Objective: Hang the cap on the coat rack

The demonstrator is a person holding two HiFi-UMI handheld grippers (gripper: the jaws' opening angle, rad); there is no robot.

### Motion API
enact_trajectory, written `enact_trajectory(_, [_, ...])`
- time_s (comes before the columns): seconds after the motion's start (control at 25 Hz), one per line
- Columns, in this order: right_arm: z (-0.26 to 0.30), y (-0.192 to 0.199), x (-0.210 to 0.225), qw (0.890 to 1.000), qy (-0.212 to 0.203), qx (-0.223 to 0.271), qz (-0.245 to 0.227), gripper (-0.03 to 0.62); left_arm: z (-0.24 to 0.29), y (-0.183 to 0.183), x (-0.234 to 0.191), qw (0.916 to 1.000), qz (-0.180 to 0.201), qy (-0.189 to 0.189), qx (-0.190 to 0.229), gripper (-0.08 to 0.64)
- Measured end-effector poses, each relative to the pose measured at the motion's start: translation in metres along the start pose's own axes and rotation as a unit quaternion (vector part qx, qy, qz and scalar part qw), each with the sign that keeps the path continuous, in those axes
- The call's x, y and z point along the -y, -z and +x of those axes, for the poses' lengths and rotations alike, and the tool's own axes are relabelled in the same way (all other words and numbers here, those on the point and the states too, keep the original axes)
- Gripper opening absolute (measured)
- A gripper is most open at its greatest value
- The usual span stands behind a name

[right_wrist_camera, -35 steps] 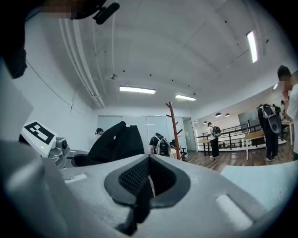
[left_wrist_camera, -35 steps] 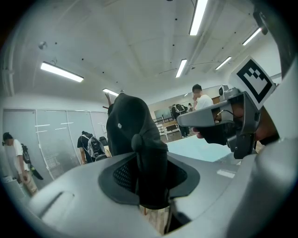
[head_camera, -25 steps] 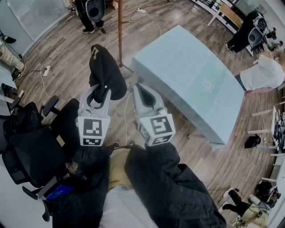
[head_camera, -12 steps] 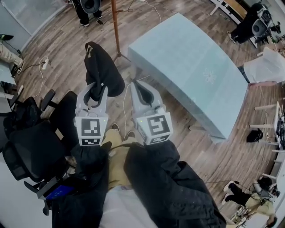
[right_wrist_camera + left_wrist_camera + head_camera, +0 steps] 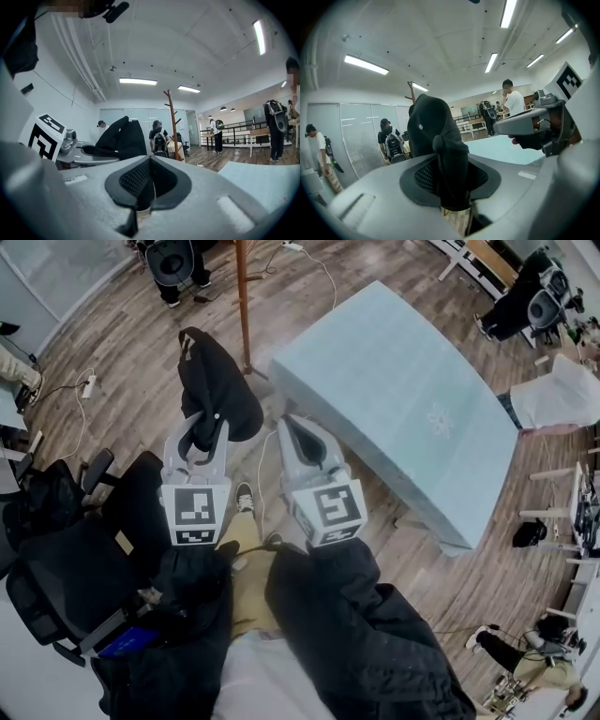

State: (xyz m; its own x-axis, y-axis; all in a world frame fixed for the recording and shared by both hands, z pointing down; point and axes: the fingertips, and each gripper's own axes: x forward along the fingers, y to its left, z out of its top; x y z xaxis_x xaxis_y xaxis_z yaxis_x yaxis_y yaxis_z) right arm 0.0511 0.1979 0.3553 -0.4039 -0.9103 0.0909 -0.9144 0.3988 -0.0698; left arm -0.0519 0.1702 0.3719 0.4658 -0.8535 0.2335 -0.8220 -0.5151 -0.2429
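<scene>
A black cap (image 5: 217, 381) hangs forward from my left gripper (image 5: 208, 423), whose jaws are shut on its fabric. In the left gripper view the cap (image 5: 436, 140) fills the space between the pads of that gripper (image 5: 450, 183). My right gripper (image 5: 286, 420) is held beside it, shut with nothing between its jaws (image 5: 149, 180). The brown coat rack (image 5: 244, 306) stands on the floor ahead of both grippers. Its pole and pegs (image 5: 172, 122) rise just right of the cap (image 5: 124, 138) in the right gripper view.
A long pale blue table (image 5: 403, 399) stands to the right. Black office chairs (image 5: 66, 549) crowd the left side. A person with a backpack (image 5: 159, 138) stands near the rack, and others (image 5: 511, 108) are farther back. Cables (image 5: 89, 390) lie on the wooden floor.
Both grippers, with the cap still held, have moved a little forward across the floor. A foot of the person holding them has stepped into view beneath.
</scene>
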Motion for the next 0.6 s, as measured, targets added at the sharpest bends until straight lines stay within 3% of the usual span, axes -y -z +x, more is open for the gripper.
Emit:
enact_trajectory(0.2, [0.042, -0.015, 0.008, 1.0, 0.004, 0.016, -0.002, -0.005, 0.029, -0.005, -0.024, 0.9999, 0.007, 0.008, 0.007, 0.112])
enact_trajectory(0.6, [0.146, -0.024, 0.005, 1.0, 0.001, 0.0, -0.008, -0.005, 0.088, 0.005, -0.103, 0.9999, -0.007, 0.015, -0.002, 0.112])
